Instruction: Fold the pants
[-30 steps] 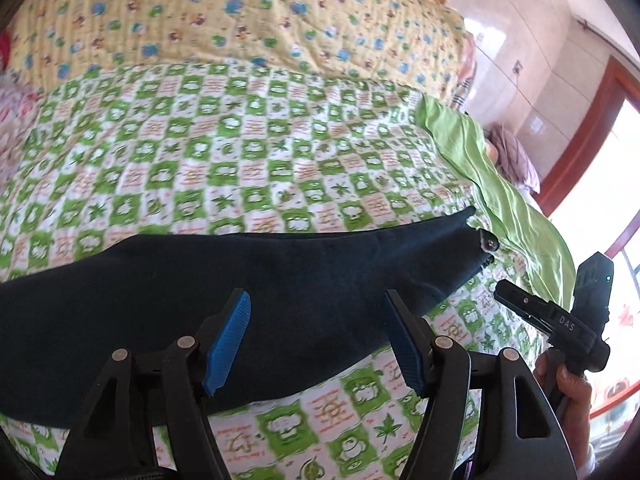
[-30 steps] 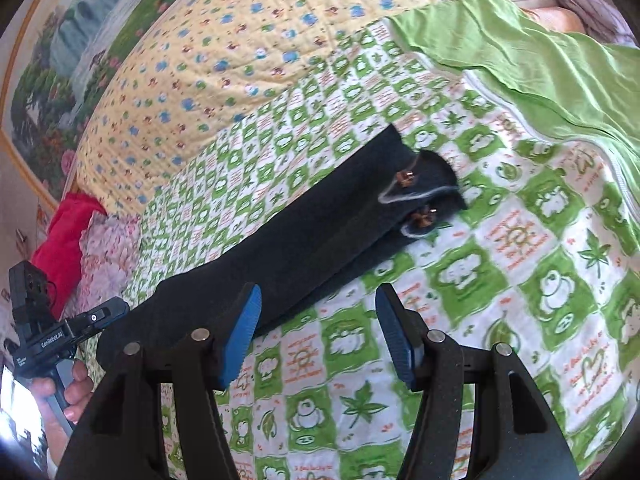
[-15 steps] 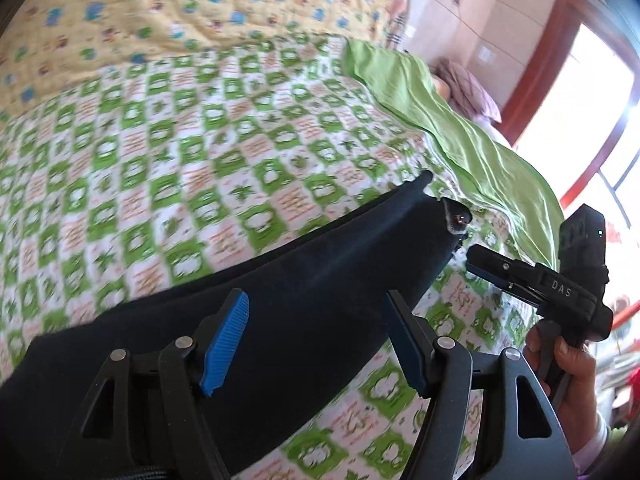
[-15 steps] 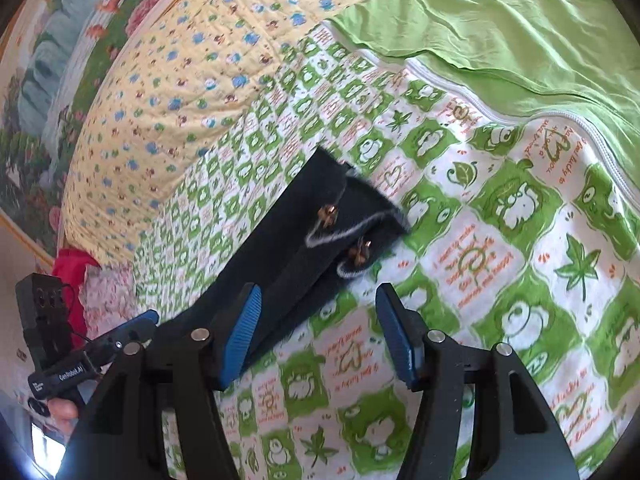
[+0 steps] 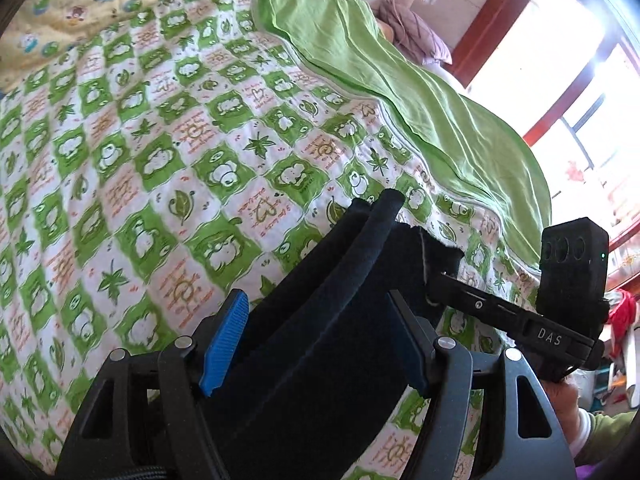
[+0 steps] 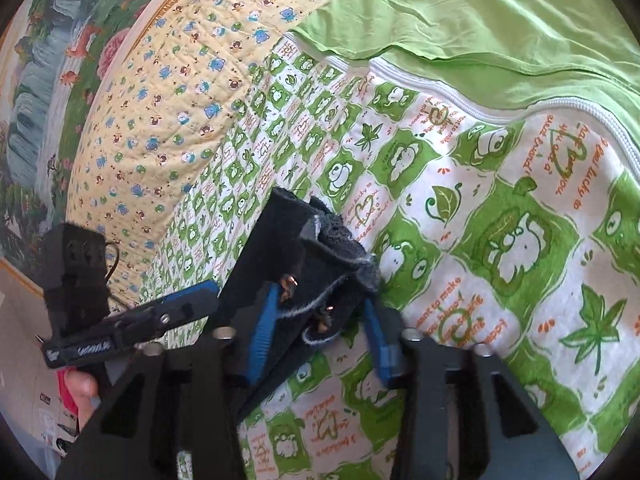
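Dark navy pants (image 5: 320,320) lie folded lengthwise on the green-checked bedspread (image 5: 160,160). In the left wrist view my left gripper (image 5: 316,340) is open, its blue-padded fingers on either side of the pants' long fold. The right gripper (image 5: 440,284) shows there at the pants' frayed hem end. In the right wrist view my right gripper (image 6: 320,328) is open around the hem (image 6: 320,280) with its copper buttons, the cloth between the fingers. The left gripper (image 6: 192,304) shows at the left, against the pants' edge.
A plain green sheet (image 5: 420,100) covers the right side of the bed. A yellow quilt (image 6: 160,100) with small animals lies at the far side. A framed painting (image 6: 48,60) hangs on the wall behind. A window (image 5: 580,100) is at the right.
Both grippers have moved in onto the pants and closer together. The right gripper now straddles the hem end; the left now straddles the fold near it.
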`<state>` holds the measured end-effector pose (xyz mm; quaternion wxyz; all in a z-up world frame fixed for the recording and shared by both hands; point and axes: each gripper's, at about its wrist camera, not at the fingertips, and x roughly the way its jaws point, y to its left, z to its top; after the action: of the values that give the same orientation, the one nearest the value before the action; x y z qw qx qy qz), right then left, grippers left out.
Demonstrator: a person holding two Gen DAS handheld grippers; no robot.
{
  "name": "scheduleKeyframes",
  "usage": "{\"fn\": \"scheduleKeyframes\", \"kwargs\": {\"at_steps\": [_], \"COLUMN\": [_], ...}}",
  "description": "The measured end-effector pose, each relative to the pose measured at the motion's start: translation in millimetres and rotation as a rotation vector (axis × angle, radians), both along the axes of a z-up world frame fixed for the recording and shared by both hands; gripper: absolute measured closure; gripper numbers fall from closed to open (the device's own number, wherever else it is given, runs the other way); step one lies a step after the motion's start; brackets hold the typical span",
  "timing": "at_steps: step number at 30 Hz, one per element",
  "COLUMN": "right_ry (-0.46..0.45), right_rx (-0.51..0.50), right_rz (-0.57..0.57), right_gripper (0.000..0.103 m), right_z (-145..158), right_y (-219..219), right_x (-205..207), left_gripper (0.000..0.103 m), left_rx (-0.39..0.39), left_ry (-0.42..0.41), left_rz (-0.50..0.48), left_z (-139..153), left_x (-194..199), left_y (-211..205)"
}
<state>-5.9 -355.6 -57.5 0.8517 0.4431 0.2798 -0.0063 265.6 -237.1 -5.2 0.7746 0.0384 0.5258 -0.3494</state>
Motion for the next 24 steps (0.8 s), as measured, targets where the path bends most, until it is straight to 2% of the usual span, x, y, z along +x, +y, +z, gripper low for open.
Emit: {"fn": "scheduleKeyframes", "kwargs": {"at_steps": [2,4,10,11,12,14,16,18,20,24], "right_ry": [-0.009,-0.037,-0.075,-0.074,-0.069,-0.054,-0.035,-0.026,-0.027,-0.048], "right_rx": [0.024,0.050,0.074,0.077,0.081,0.072,0.057,0.044,0.038,-0.005], "right_rz": [0.008,0.019,0.040,0.042,0.042,0.036,0.026,0.016,0.010,0.010], "right_gripper": [0.086,0.087,0.088,0.089,0.089,0.089,0.089,0.089,0.089,0.089], "right_z": [-5.5,-9.2,-11.1,-12.0,-12.7,-12.6,-13.1,-12.1,-11.4,-4.3], "right_y": [-5.4,-9.2,-10.6,-10.8,-11.0,-10.0,-9.0,-7.4,-7.1,-2.7], "right_x": [-1.0,-3.7,-6.1,-6.2,-6.5,-5.5,-4.9,-3.5,-3.5,-4.4], "left_gripper": [0.033,0.033,0.045,0.051,0.063,0.078,0.085,0.091,0.092,0.093], "left_rx": [-0.025,-0.044,-0.076,-0.096,-0.107,-0.138,-0.166,-0.162,-0.152,-0.171], "left_ry": [0.050,0.088,0.134,0.155,0.172,0.235,0.269,0.241,0.204,0.155], "left_rz": [-0.037,-0.085,-0.331,-0.366,-0.381,-0.396,-0.405,-0.430,-0.440,-0.393], "left_z": [-9.8,-18.5,-38.5,-39.9,-40.7,-44.3,-46.5,-45.1,-42.6,-32.2], "left_x": [12.8,21.7,41.6,47.9,53.1,68.3,74.8,70.2,64.3,56.3], "left_y": [-11.6,-23.4,-50.1,-51.0,-51.3,-51.3,-51.3,-53.5,-56.4,-49.5]}}
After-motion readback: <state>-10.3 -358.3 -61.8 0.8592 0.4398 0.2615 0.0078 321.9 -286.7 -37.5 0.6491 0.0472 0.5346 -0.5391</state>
